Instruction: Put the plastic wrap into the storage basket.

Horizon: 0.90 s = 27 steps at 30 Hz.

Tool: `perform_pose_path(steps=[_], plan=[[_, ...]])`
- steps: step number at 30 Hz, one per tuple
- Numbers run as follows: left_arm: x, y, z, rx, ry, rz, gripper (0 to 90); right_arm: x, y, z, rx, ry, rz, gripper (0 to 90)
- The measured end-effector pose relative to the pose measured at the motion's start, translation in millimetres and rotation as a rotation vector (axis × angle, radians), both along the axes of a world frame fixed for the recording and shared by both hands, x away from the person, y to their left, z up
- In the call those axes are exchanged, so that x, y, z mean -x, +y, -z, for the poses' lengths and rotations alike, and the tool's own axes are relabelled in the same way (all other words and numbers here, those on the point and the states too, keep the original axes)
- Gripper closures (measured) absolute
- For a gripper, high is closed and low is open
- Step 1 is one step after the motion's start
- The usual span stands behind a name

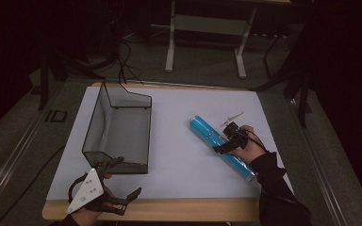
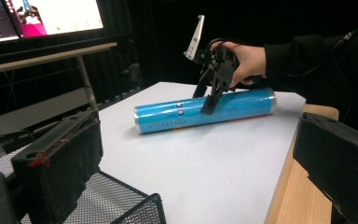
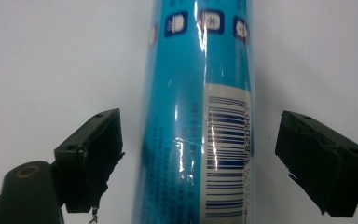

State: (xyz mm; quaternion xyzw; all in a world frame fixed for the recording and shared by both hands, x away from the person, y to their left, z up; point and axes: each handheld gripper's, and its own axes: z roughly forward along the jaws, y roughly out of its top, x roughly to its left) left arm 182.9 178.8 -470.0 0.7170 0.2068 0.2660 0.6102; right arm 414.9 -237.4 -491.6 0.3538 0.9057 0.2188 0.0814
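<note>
Nearest you, your left gripper (image 1: 122, 181) waits over the front edge of the worktop (image 1: 188, 165), jaws spread wide and holding nothing; it sits just beside the near end of the black mesh basket (image 1: 118, 127), which lies tipped on the white sheet with nothing inside it. In the left gripper view you can see the basket's mesh right under those open jaws.

Further out on your right, your right gripper (image 1: 226, 141) is lowered over the blue cylindrical tube (image 1: 221, 147), which lies flat on the worktop, well apart from the basket. The right gripper view shows the tube (image 3: 198, 116) running between the two jaws, barcode up, with a clear gap on each side: the jaws straddle it but have not closed on it.

So you look to be at the very start. Positioning for the grasp seems done; closing on the tube, lifting it and, most likely, carrying it across to the basket all appear to be left. The tube is round, so expect it to roll if one jaw touches first.
</note>
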Motion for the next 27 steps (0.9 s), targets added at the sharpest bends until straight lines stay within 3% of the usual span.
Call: perform_pose_path(steps=[11, 16, 23, 27], plan=[[-0.1, -0.5, 0.3, -0.013, -0.001, -0.005, 2.0, -13.3, 10.5, 11.0, 0.127, 0.117, 0.016, 18.8], [-0.2, -0.5, 0.4, -0.016, -0.001, -0.009, 2.0, -16.7, 17.7, 11.3, 0.181, 0.141, 0.003, 20.5], [-0.1, -0.9, 0.6, -0.021, -0.002, -0.008, 2.0, -19.0, 25.2, 18.4, 0.2, 0.208, 0.01, 27.4], [-0.2, -2.0, 1.1, -0.036, -0.003, -0.009, 2.0, -19.1, 26.4, 16.9, 0.197, 0.216, 0.045, 31.4]])
